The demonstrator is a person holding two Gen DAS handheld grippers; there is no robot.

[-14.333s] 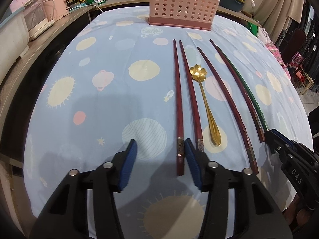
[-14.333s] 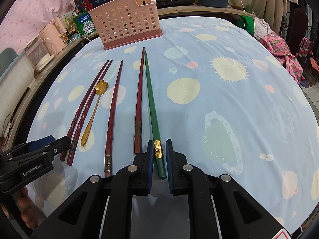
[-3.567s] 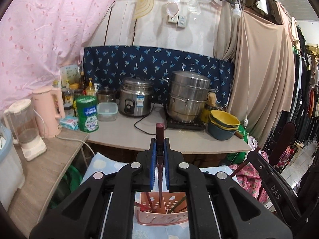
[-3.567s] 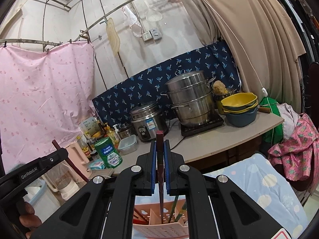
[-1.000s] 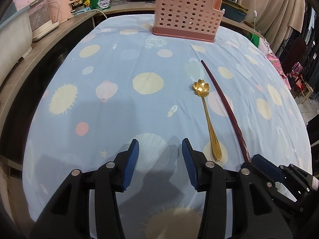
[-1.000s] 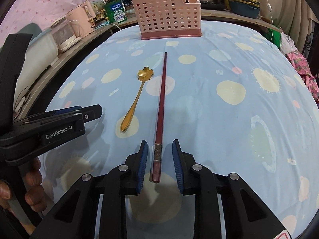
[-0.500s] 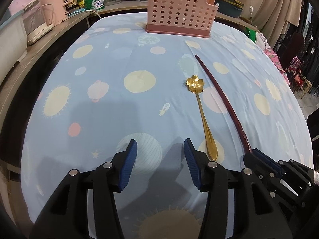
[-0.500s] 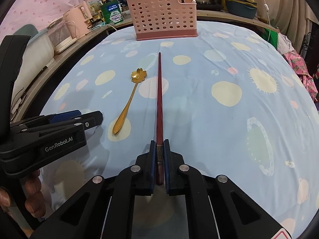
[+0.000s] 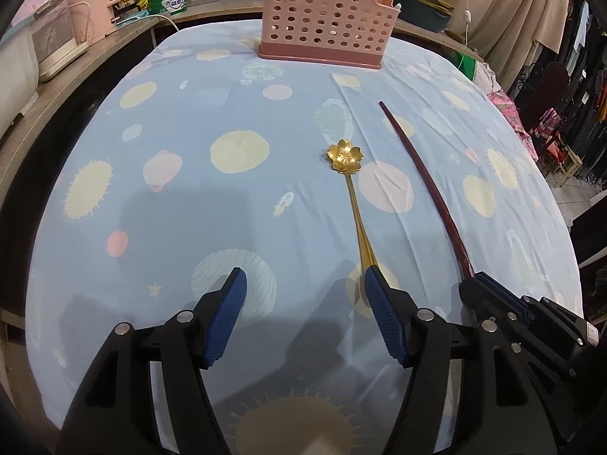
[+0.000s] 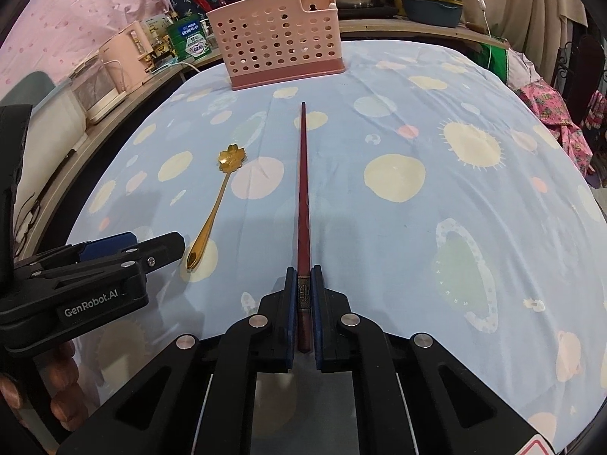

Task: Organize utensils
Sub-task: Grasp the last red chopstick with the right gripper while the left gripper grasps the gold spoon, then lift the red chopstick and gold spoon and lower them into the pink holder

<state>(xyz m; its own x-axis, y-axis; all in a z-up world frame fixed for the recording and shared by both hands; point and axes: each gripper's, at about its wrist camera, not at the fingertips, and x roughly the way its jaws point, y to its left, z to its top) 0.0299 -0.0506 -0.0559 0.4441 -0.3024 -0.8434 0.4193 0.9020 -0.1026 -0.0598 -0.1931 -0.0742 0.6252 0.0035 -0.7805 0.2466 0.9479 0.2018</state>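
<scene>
A dark red chopstick [image 10: 302, 189] lies on the blue patterned cloth, pointing at the pink perforated basket [image 10: 279, 51] at the far edge. My right gripper [image 10: 303, 276] is shut on the chopstick's near end. A gold spoon with a flower-shaped bowl [image 10: 212, 212] lies to its left. In the left wrist view my left gripper [image 9: 305, 284] is open, low over the cloth, its right finger just over the handle end of the spoon [image 9: 351, 189]. The chopstick [image 9: 425, 185], the basket [image 9: 324, 15] and the right gripper [image 9: 478, 282] also show there.
A wooden counter runs along the left and back with a pink kettle [image 10: 123, 57], a green tin [image 10: 191, 40], pots and bowls. Several red chopsticks stand in the basket. The table drops off at the right edge [image 10: 592, 204], with clothes and chairs beyond.
Since a second ago my right gripper has closed on the chopstick's near end. My left gripper has shifted right, so its right finger now reaches the spoon's handle.
</scene>
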